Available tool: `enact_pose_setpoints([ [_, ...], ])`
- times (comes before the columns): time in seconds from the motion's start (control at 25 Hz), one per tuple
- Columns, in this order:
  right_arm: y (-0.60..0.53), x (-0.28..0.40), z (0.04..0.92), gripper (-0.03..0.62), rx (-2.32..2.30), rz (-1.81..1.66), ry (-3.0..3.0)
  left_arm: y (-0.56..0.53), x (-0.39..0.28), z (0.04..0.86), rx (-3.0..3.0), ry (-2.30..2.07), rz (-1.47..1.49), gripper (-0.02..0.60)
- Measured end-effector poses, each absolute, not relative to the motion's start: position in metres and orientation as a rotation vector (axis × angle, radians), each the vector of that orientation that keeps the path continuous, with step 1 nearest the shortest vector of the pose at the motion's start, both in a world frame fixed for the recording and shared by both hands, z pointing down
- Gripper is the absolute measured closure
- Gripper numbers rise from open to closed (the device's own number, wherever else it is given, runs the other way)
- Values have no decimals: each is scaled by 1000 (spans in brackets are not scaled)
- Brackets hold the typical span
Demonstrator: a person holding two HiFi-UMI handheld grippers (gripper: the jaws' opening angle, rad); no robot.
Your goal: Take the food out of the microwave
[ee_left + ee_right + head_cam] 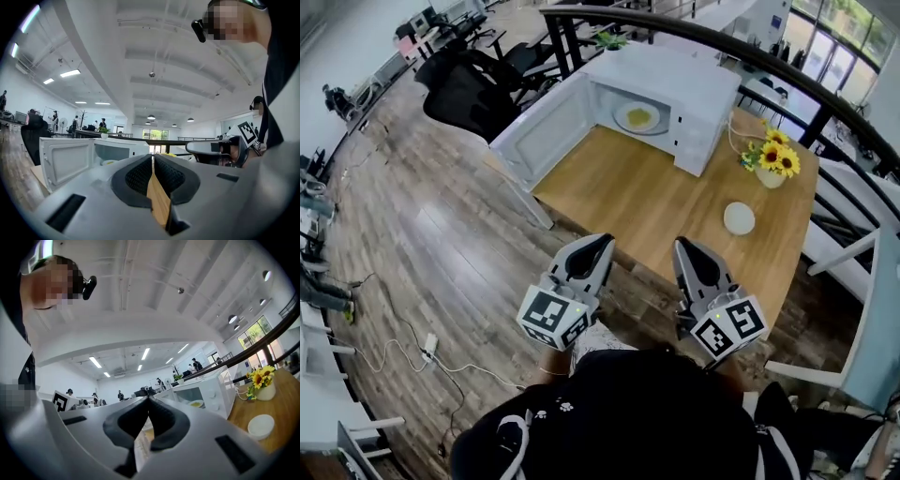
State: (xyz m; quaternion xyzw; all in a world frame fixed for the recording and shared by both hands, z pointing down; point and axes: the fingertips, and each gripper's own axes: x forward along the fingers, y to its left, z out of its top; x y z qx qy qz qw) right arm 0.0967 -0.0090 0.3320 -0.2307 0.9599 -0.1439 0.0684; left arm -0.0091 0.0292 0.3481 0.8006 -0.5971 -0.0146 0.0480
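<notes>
A white microwave (675, 94) stands at the far end of the wooden table (637, 206), its door (542, 131) swung open to the left. Inside lies a white plate with yellow food (637, 117); the plate also shows in the left gripper view (110, 162) and in the right gripper view (196, 403). My left gripper (602, 244) and right gripper (684, 246) hover side by side over the table's near edge, well short of the microwave. Both are shut with nothing between the jaws, as the left gripper (153, 157) and right gripper (148, 400) views confirm.
A vase of sunflowers (773, 159) stands right of the microwave, with a small white dish (739, 218) nearer me. Black office chairs (473, 89) sit beyond the open door. A dark railing (787, 70) curves behind the table, and a white chair (853, 253) is at the right.
</notes>
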Motion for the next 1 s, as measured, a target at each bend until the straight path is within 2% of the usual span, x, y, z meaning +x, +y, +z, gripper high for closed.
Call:
enact_pose_setpoints([
  [0.32, -57, 55, 344, 592, -956, -464, 2807, -28, -67, 356, 2548, -1659, -68, 557],
  [1.0, -98, -43, 340, 592, -1190, -443, 2715, -77, -180, 366, 2622, -1508, -11, 556],
])
